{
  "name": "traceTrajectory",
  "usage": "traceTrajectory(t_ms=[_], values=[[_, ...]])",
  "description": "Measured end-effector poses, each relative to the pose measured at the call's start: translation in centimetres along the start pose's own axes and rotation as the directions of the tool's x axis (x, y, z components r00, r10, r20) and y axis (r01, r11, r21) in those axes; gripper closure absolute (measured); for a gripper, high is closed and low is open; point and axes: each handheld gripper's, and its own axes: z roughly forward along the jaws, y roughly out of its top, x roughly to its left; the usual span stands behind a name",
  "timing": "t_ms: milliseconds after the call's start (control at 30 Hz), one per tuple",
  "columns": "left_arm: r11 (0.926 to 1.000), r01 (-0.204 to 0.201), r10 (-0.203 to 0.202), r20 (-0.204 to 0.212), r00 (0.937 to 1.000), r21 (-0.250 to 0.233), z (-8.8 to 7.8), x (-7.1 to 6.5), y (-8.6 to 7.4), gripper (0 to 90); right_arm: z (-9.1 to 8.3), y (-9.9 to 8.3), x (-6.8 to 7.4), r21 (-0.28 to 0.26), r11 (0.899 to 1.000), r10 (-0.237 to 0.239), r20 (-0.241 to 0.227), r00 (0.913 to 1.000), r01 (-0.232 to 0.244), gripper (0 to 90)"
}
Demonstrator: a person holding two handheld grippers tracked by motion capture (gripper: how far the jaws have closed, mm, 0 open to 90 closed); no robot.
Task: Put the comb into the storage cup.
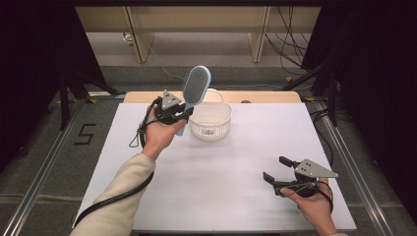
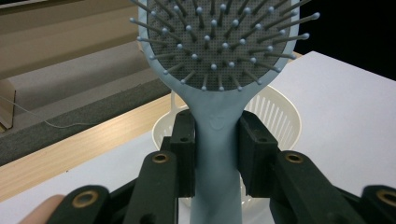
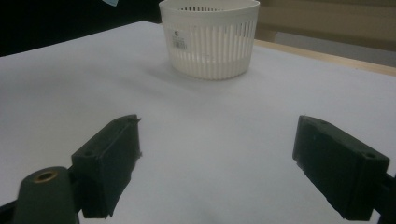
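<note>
Hairbrush (image 1: 195, 86) handle is pinched between the left gripper (image 2: 216, 140) jaws, long axis upright, head uppermost, just left of the basket (image 1: 211, 121) near the counter's (image 1: 236, 167) far edge. Right gripper (image 1: 276, 169) jaws stand spread, empty, near the right front corner.

White table (image 1: 226, 196) with pale wooden far edge, white slotted basket (image 1: 210, 119) standing near its far edge
</note>
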Motion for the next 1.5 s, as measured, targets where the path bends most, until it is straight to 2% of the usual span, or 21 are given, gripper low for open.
traceTrajectory(t_ms=[500, 833, 1500], values=[[0.9999, -0.014, 0.014, 0.003, 0.9999, 0.001, 0.35, -0.24, 0.21, 70.1, -0.03, 0.00, 0.00, 0.000, 1.000, 0.000, 0.000, 1.0000, 0.000, 15.7], [0.9999, -0.016, 0.016, -0.019, 0.9997, 0.001, 0.48, -0.24, 0.34, 70.1, -0.03, -0.01, 0.01, 0.000, 1.000, 0.000, 0.000, 1.0000, 0.000, 15.8], [0.9999, -0.011, 0.011, -0.003, 0.9999, -0.012, 0.85, -0.41, 0.80, 70.0, -0.05, 0.00, 0.02, -0.002, 1.000, 0.000, 0.001, 1.0000, 0.000, 15.7]])
